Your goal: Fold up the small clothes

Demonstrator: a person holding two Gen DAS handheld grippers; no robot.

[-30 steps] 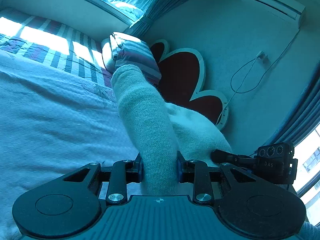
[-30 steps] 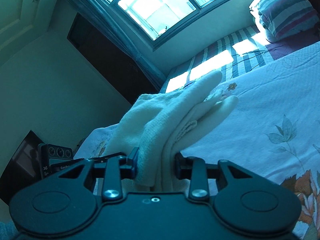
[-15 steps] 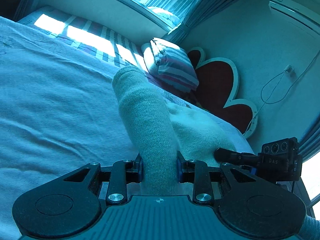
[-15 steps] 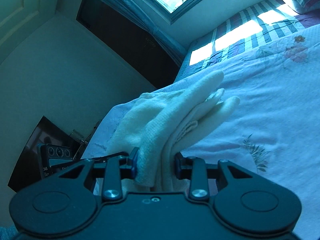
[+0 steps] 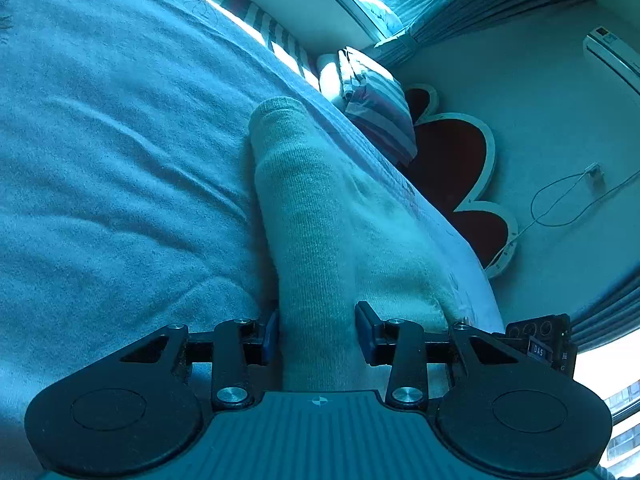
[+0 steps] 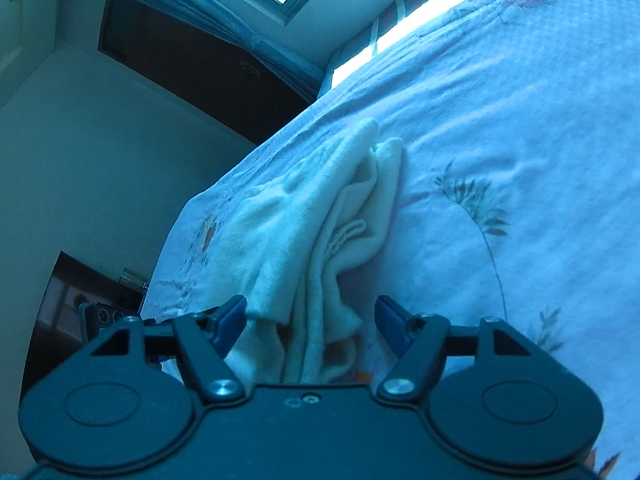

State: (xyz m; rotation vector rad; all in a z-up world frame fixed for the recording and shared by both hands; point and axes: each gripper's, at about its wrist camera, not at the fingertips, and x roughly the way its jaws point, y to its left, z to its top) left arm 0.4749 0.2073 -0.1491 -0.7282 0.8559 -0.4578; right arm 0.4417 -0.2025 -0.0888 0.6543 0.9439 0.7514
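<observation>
Cream knit garment lies bunched on bedspread, near bed edge. Our right gripper: jaws just opened wide, cloth lies loose between, pads clear. Our left gripper: jaws just eased apart, sleeve between, far pad off knit, released by our reading. Risk: knit snags on pad as we withdraw, drags fold apart; bunched layers leave fold crooked.

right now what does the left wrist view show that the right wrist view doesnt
Only the left wrist view shows the striped pillow, the red flower-shaped headboard, the air conditioner and the garment's knit sleeve between the left gripper jaws, which have just been opening. Only the right wrist view shows the dark doorway and the right gripper, jaws just opened clear of bunched cloth. Both show the cream garment lying on the bed.
</observation>
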